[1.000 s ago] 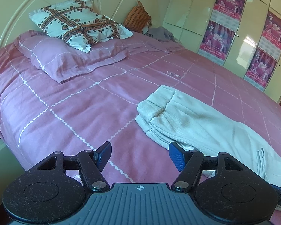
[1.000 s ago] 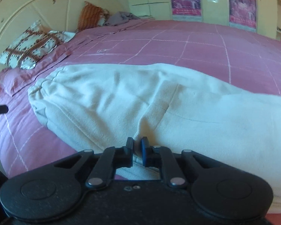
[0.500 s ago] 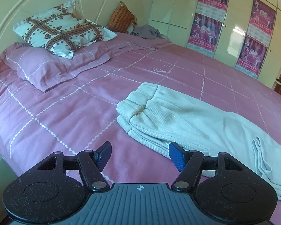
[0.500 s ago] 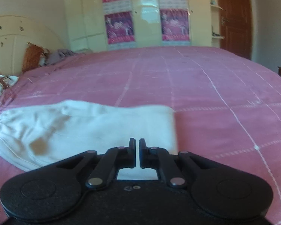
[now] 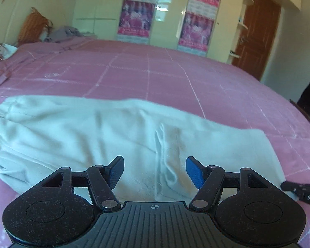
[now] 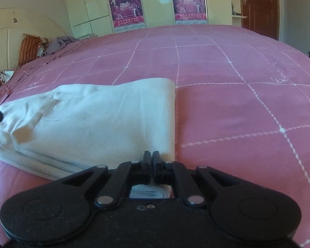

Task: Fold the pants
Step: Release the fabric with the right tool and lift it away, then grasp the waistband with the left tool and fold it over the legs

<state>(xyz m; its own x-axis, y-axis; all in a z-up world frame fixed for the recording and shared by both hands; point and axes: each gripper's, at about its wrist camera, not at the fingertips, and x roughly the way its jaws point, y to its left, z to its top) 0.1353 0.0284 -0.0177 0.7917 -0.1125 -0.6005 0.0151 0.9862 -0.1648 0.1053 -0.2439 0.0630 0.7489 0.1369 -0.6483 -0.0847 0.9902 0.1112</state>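
The soft cream pants (image 5: 105, 132) lie flat on the pink checked bed (image 6: 227, 82), stretched long from left to right. The left gripper (image 5: 155, 170) hangs over their middle, jaws wide apart. The right gripper (image 6: 150, 158) has its jaws pinched together at the pants' lower right corner; whether cloth is caught between them is hard to tell.

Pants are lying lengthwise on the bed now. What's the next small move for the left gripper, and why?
Probably lower the left gripper onto the near edge of the pants and close. Its jaws stand open just above the cloth, while the right gripper sits shut at the leg-end corner.
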